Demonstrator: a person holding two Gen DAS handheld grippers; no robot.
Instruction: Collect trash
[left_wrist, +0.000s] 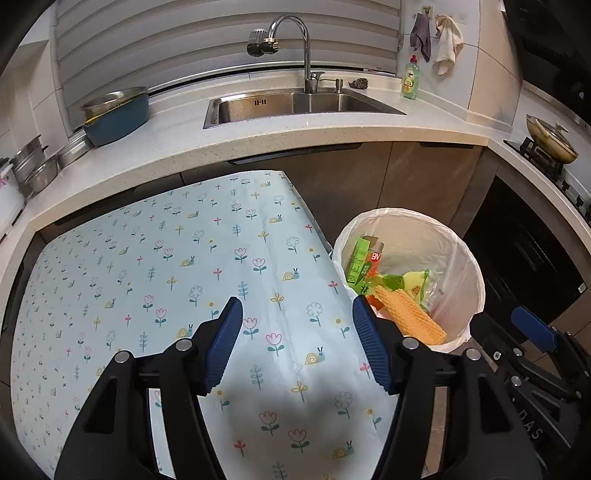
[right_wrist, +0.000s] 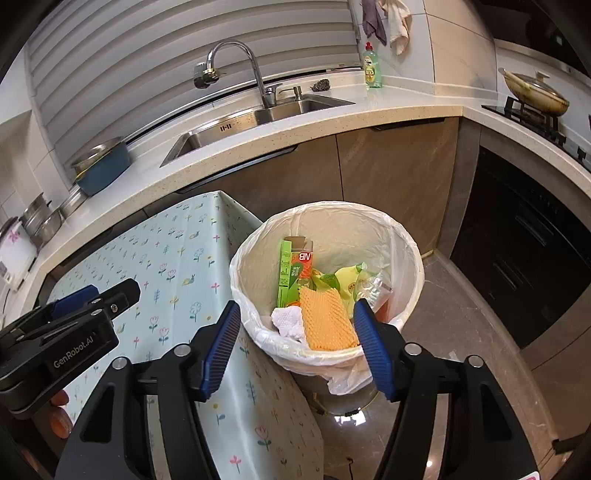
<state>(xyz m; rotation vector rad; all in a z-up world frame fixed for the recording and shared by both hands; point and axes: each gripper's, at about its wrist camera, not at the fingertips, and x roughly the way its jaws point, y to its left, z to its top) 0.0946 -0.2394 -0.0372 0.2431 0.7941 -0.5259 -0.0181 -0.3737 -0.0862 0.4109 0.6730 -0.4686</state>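
Left gripper (left_wrist: 297, 341) hangs over the table (left_wrist: 155, 266), which is covered by a pale blue cloth printed with flowers and snails; jaws released, nothing between the blue pads, only cloth below. Right gripper (right_wrist: 297, 343) sits above the near rim of the trash bin (right_wrist: 402, 236), jaws spread wide and empty too.

The bin stands on the floor just beside the table's right edge, lined with a white plastic bag. The trash is inside: an orange waffle-textured sponge (right_wrist: 327, 319) leans on the near wall, crumpled white tissue (right_wrist: 286, 321) touches its left side, a green and orange carton (right_wrist: 293, 267) stands upright behind, and a yellow-green wrapper (right_wrist: 347, 282) with some clear plastic lies to the right. No trash shows on the visible part of the cloth.

In the right wrist view the left gripper's black body shows at the left edge, with fingertips of the person's hand under it. Behind: kitchen counter with steel sink (left_wrist: 295, 105), faucet, green dish soap bottle (left_wrist: 410, 79), blue basin (left_wrist: 118, 118) with a metal bowl, and a lidded pan (left_wrist: 550, 138) on the stove.
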